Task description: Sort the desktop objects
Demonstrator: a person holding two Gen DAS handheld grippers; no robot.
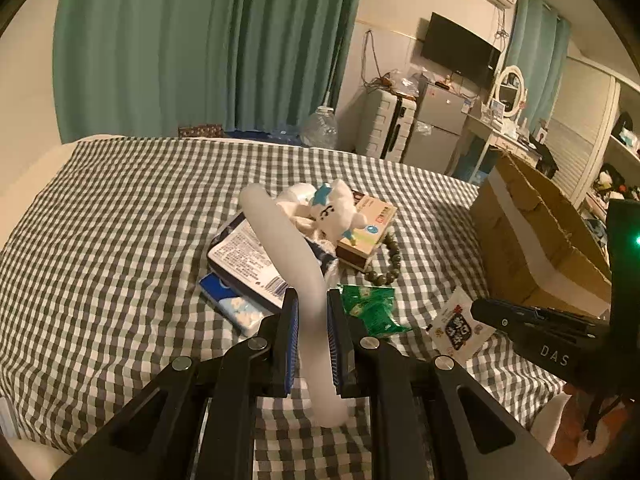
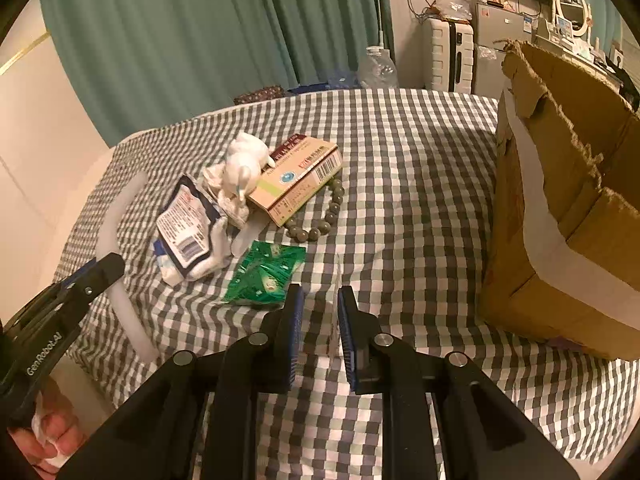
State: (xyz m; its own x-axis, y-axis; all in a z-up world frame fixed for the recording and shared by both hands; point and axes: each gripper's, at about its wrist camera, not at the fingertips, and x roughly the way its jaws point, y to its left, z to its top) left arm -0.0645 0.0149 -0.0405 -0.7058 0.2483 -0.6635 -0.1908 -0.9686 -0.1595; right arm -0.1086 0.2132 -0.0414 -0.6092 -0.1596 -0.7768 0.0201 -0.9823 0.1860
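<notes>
The left tool (image 1: 312,332) clamps a white curved band (image 1: 288,248) above the checked worktop's (image 1: 120,220) near edge — the right tool (image 2: 319,332) grips a thin clear packet (image 2: 335,320), edge-on.

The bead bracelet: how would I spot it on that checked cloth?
Start at the big cardboard box on the right of the checked cloth, then look left to the pile of packets. The bead bracelet curls around the corner of the tan carton; it alone is a ring of round greenish beads.
</notes>
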